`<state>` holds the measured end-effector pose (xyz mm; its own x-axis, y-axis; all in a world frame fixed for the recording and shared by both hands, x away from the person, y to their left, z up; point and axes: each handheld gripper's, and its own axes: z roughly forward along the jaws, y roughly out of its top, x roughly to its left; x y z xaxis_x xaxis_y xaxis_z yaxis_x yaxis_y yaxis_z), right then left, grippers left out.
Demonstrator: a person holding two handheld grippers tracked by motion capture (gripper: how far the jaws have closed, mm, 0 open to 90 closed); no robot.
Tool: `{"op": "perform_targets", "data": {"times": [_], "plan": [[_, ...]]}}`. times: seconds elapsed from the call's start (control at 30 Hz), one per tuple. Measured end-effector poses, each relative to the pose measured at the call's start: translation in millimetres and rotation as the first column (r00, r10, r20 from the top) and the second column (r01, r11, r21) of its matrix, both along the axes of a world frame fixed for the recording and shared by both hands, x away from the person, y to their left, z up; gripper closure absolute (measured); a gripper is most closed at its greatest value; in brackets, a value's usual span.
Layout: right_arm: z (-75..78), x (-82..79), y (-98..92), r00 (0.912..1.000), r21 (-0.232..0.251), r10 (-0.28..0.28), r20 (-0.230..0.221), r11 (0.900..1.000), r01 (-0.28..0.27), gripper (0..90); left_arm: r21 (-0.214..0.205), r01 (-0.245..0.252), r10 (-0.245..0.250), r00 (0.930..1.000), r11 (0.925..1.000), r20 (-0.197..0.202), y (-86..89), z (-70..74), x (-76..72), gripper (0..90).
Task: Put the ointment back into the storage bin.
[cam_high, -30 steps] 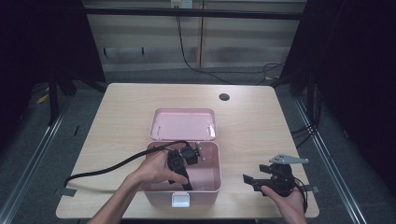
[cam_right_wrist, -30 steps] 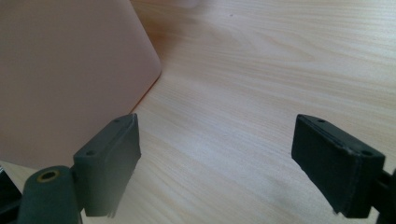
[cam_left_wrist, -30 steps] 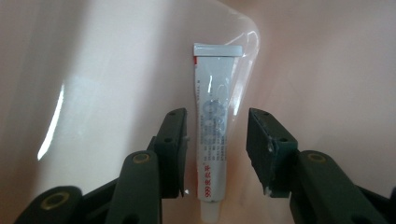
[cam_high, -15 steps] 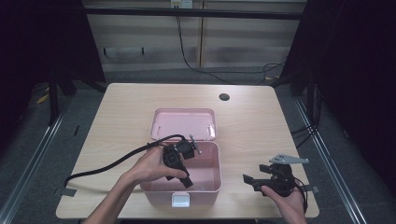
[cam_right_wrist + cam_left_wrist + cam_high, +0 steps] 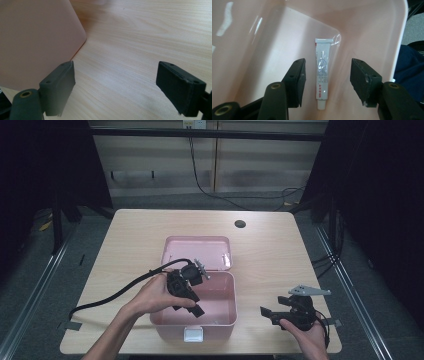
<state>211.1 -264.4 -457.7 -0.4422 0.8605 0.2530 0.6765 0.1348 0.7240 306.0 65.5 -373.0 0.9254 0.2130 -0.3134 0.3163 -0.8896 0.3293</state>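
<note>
Now the left gripper (image 5: pixel 192 295) reaches lower into the open pink box (image 5: pixel 220 320) than it did half a second ago, its tip angled down toward the box's near wall, while the person's left hand (image 5: pixel 155 295) grips it above the box's left rim. In the left gripper view its jaws stand wide apart and hold nothing; a small white tube (image 5: pixel 322 77) lies flat on the box floor between them, touching neither jaw, its crimped end toward the box's far corner and its cap end nearest the camera. The tube bears small red and grey print, too fine to read. The box's hinged lid (image 5: pixel 197 252) lies open behind the box, flat on the wooden counter (image 5: pixel 130 240), as it did a second ago. A black cable (image 5: pixel 115 295) trails from the left gripper, off to the left of the box.

The right gripper (image 5: pixel 272 314) sits to the right of the box, low over the counter, held by the person's right hand (image 5: pixel 305 330), much where it was in the earlier frames. Its jaws are spread wide with nothing between them but bare wood; in the right gripper view the box's rounded outer corner (image 5: pixel 50 37) stands just beyond the left-hand jaw. A small dark round hole (image 5: pixel 240 224) marks the counter beyond the box, well apart from it.
</note>
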Motion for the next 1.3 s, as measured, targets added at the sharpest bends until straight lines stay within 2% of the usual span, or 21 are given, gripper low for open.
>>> {"op": "perform_targets", "data": {"times": [0.17, 0.2, 0.27, 0.3, 0.37, 0.53, 0.77, 0.93, 1.0, 1.23, 1.3], "plan": [[0.0, 0.0, 0.0, 1.0, 0.001, -0.001, 0.0, 1.0, 0.001, 15.1, -0.016, 0.003, -0.003, 0.9998, 0.9999, 0.021, 5.2, 7.7, -1.2, 45.8], [-0.1, 0.1, 0.0, 1.0, 0.001, -0.001, 0.0, 1.0, 0.001, 15.1, -0.029, -0.01, 0.011, 0.9996, 0.9995, 0.026, 6.1, 8.4, -2.0, 45.2], [0.0, 0.1, 0.2, 1.0, 0.0, 0.0, -0.001, 1.0, 0.0, 15.1, -0.023, -0.004, 0.005, 0.9995, 0.9997, 0.032, 8.4, 12.5, -0.8, 45.0], [0.0, 0.1, 0.3, 1.0, -0.001, 0.0, -0.001, 1.0, 0.0, 15.1, -0.04, -0.014, 0.015, 0.9992, 0.9991, 0.036, 9.7, 13.4, -0.9, 45.0], [0.0, -0.1, 0.2, 1.0, 0.0, 0.001, 0.0, 1.0, -0.001, 15.1, -0.036, -0.006, 0.007, 0.9993, 0.9993, 0.036, 12.3, 16.8, -0.3, 45.0], [0.1, -0.3, 0.2, 1.0, -0.001, 0.001, -0.003, 1.0, -0.001, 15.1, -0.059, -0.017, 0.019, 0.9992, 0.9981, 0.035, 15.1, 19.6, -3.9, 43.4], [0.0, -0.1, 0.0, 1.0, 0.001, 0.0, 0.0, 1.0, 0.0, 15.1, -0.06, -0.028, 0.032, 0.9975, 0.9978, 0.063, 23.2, 27.8, -3.3, 41.6], [0.0, 0.0, 0.0, 1.0, 0.0, 0.0, 0.0, 1.0, 0.0, 15.1, -0.082, -0.049, 0.057, 0.9934, 0.9954, 0.1, 32.3, 35.5, -4.4, 39.4], [0.0, -0.1, 0.0, 1.0, 0.001, -0.001, 0.0, 1.0, 0.001, 15.1, -0.08, -0.053, 0.061, 0.9934, 0.9954, 0.097, 34.1, 37.3, -4.2, 39.3], [-0.1, -0.1, 0.1, 1.0, 0.001, -0.001, 0.0, 1.0, 0.001, 15.1, -0.084, -0.063, 0.074, 0.9894, 0.9944, 0.125, 48.4, 46.9, -5.3, 38.1], [-0.1, 0.2, 0.0, 1.0, 0.002, 0.001, -0.001, 1.0, -0.001, 15.1, -0.087, -0.084, 0.095, 0.9863, 0.9927, 0.135, 54.9, 46.9, -4.1, 38.1]]}}
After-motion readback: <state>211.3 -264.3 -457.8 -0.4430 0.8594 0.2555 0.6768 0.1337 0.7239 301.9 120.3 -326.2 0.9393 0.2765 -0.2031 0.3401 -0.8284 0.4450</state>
